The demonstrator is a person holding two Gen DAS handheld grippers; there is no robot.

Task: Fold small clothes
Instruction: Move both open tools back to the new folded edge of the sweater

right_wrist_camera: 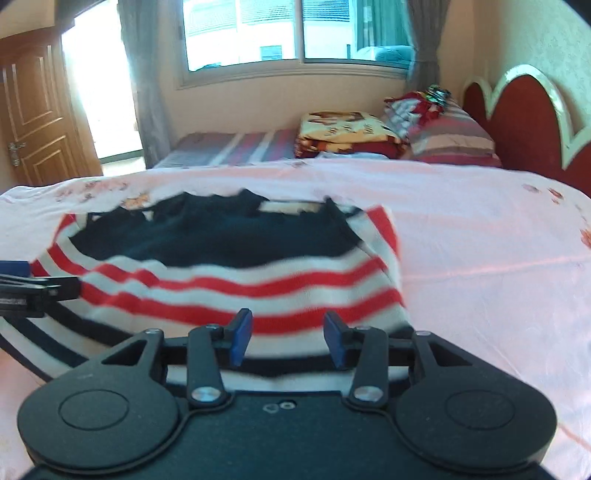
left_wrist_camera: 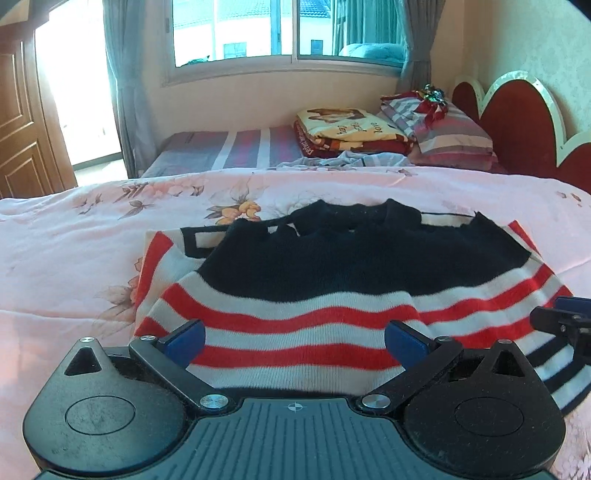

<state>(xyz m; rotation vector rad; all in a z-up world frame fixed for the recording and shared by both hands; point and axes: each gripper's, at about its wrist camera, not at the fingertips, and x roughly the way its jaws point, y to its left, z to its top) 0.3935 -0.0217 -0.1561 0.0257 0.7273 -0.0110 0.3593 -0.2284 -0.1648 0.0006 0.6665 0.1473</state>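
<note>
A small knit sweater (left_wrist_camera: 332, 266), black at the top with red and white stripes below, lies folded on the pink floral bedspread (left_wrist_camera: 74, 251). My left gripper (left_wrist_camera: 294, 341) hovers over the sweater's near striped edge, its blue pads (left_wrist_camera: 184, 341) spread wide and pressing on nothing. In the right wrist view the sweater (right_wrist_camera: 221, 240) is blurred. My right gripper (right_wrist_camera: 288, 339) is over the sweater's near right part, its pads (right_wrist_camera: 242, 339) partly apart with a clear gap between them. Each gripper shows at the edge of the other's view: the right gripper (left_wrist_camera: 569, 314) and the left gripper (right_wrist_camera: 14, 280).
Behind the pink bedspread lie folded blankets (left_wrist_camera: 347, 133), striped pillows (left_wrist_camera: 450, 136) and loose clothes (left_wrist_camera: 347, 160). A red headboard (left_wrist_camera: 517, 125) stands at the right. A window (left_wrist_camera: 288, 29) with curtains is in the far wall, and a wooden door (left_wrist_camera: 18, 122) is at the left.
</note>
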